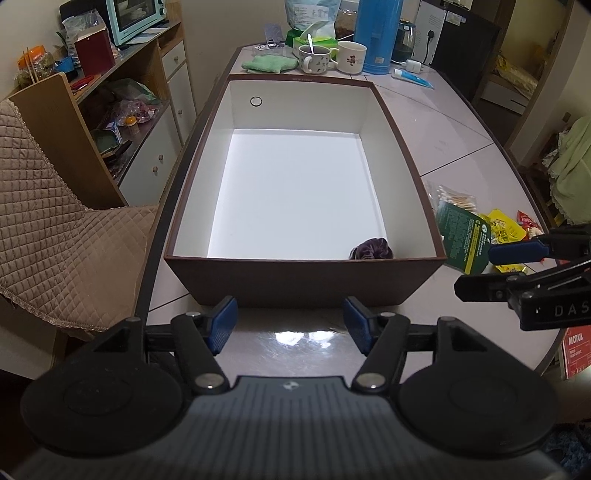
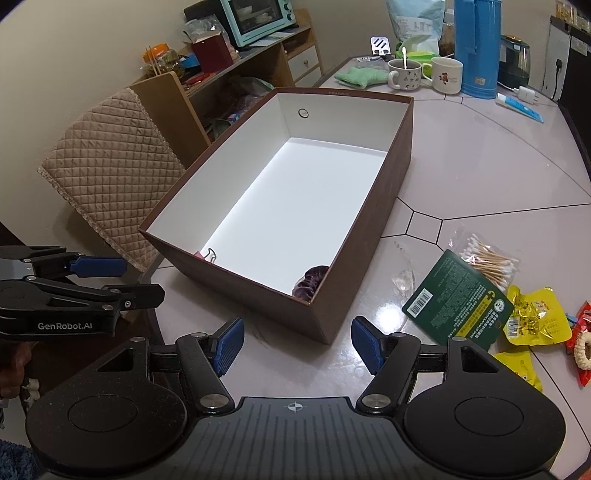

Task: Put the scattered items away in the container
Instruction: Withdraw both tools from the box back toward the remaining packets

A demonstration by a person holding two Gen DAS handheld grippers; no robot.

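Observation:
A brown box [image 1: 295,280] with a white inside stands on the table, and in the right wrist view the box [image 2: 369,229] sits left of the loose items. A purple scrunchie [image 1: 373,250] [image 2: 312,282] lies in its near right corner. A pink clip [image 2: 207,256] lies in the near left corner. Beside the box lie a green card packet [image 2: 456,299], a bag of cotton swabs [image 2: 487,264], yellow snack packets [image 2: 537,315] and a clear clip [image 2: 402,280]. My left gripper [image 1: 290,314] is open before the box's near wall, nothing between its pads. My right gripper [image 2: 297,336] is open over bare table near the box's corner.
Mugs [image 2: 404,75], a green cloth [image 2: 360,77], a blue flask [image 2: 476,48] and a toothpaste tube [image 2: 521,107] crowd the table's far end. A quilt-covered chair [image 2: 110,173] stands left of the table. Shelves with a toaster oven [image 2: 258,18] line the wall.

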